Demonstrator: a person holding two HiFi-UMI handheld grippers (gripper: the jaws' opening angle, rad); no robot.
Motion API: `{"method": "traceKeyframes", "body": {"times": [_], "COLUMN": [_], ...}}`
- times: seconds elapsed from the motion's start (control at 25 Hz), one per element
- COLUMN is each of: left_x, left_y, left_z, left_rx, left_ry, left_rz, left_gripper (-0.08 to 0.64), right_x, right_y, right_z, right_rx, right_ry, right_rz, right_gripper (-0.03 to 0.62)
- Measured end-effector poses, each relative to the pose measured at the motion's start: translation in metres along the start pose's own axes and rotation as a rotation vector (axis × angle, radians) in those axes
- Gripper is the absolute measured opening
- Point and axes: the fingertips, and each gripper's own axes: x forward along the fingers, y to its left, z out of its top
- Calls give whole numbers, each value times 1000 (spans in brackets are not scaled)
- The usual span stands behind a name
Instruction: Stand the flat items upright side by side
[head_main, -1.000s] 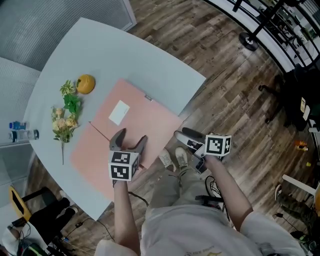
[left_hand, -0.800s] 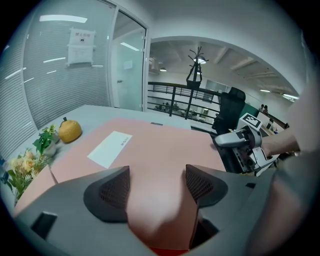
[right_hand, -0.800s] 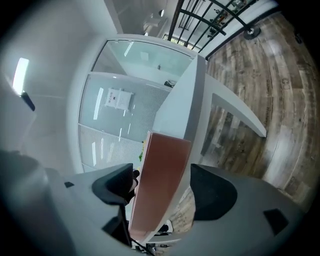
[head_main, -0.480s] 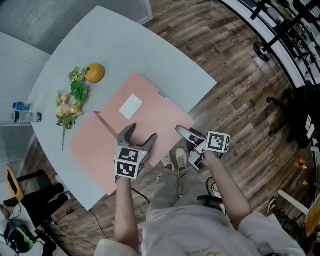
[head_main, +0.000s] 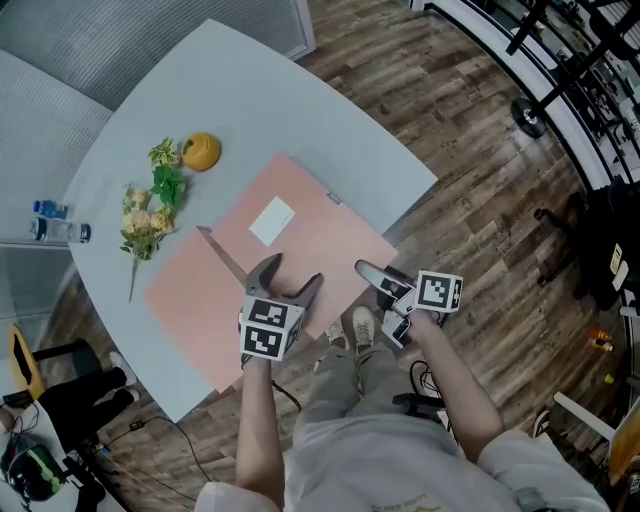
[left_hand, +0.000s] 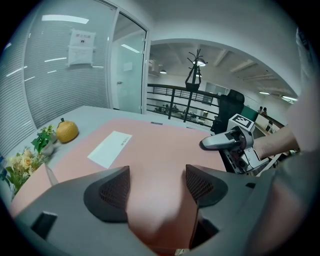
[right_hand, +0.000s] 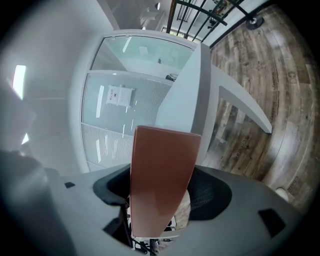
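A large pink flat board (head_main: 300, 250) lies on the pale table (head_main: 330, 130), with a white card (head_main: 272, 221) on top of it. A thin raised edge (head_main: 222, 255) crosses its left half. My left gripper (head_main: 290, 272) hovers over the board's near edge, jaws wide apart and the pink surface (left_hand: 150, 150) showing between its pads (left_hand: 114, 191). My right gripper (head_main: 365, 272) sits at the board's right corner, just off the table edge. In the right gripper view the board (right_hand: 162, 170) stands edge-on between the jaws. These have just been closing but stay wide, and the pads do not press it.
An orange fruit (head_main: 201, 152), a bunch of flowers (head_main: 150, 215) and a small bottle (head_main: 60, 228) lie near the table's left side. Wooden floor (head_main: 470, 200) borders the table's right edge. The person's shoes (head_main: 345, 328) are below the near edge.
The head view has shifted, so the table sits further right and lower in the frame. The right gripper's jaw now reaches the board's corner. The left gripper stays over the near edge.
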Motion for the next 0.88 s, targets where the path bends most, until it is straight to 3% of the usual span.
{"method": "traceKeyframes", "body": {"times": [0.28, 0.52, 0.88], "left_x": [-12, -21, -27], "left_y": [-4, -22, -17], "left_z": [4, 10, 17], "left_rx": [-19, -107, -163], "left_ry": [6, -33, -59], "left_rz": [12, -33, -39], "left_gripper": [328, 328, 328], "right_x": [-7, -12, -17], "right_y": [19, 38, 57], "right_z": [7, 15, 22], "right_rx": [-122, -225, -336], "right_ry": [3, -13, -41], "right_rz": [-34, -51, -98], "right_gripper": [336, 336, 336]}}
